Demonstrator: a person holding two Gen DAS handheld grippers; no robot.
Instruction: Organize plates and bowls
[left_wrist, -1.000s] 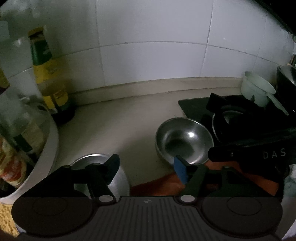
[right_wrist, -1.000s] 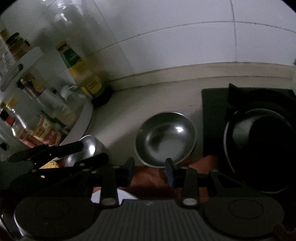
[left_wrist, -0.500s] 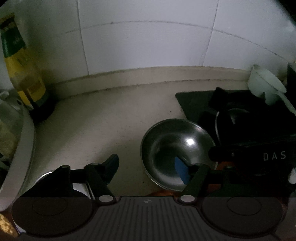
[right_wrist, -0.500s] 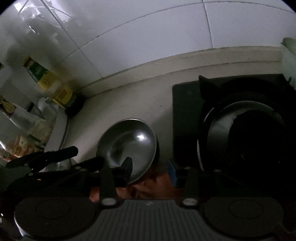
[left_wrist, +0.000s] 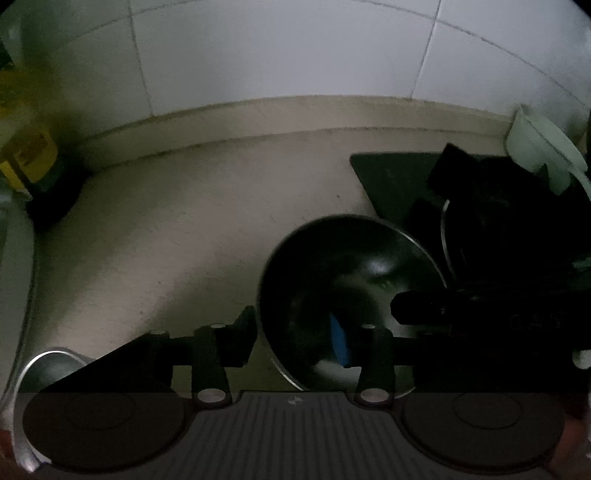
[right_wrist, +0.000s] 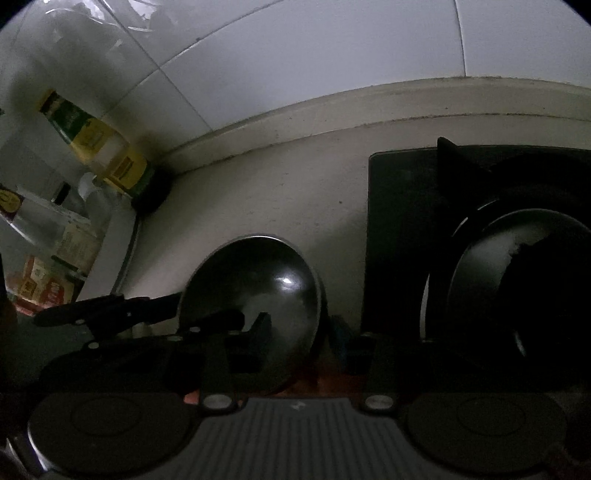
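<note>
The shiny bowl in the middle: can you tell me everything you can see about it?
The bowl is round, deep and looks like shiny steel, with a thin rim and a bright glint inside. It looks empty and sits upright on the pale counter, beside the black stove. The left gripper straddles one side of its rim and the right gripper the other, each with one finger inside. Both jaws have just been closing; too dark to tell whether the pads press.
</note>
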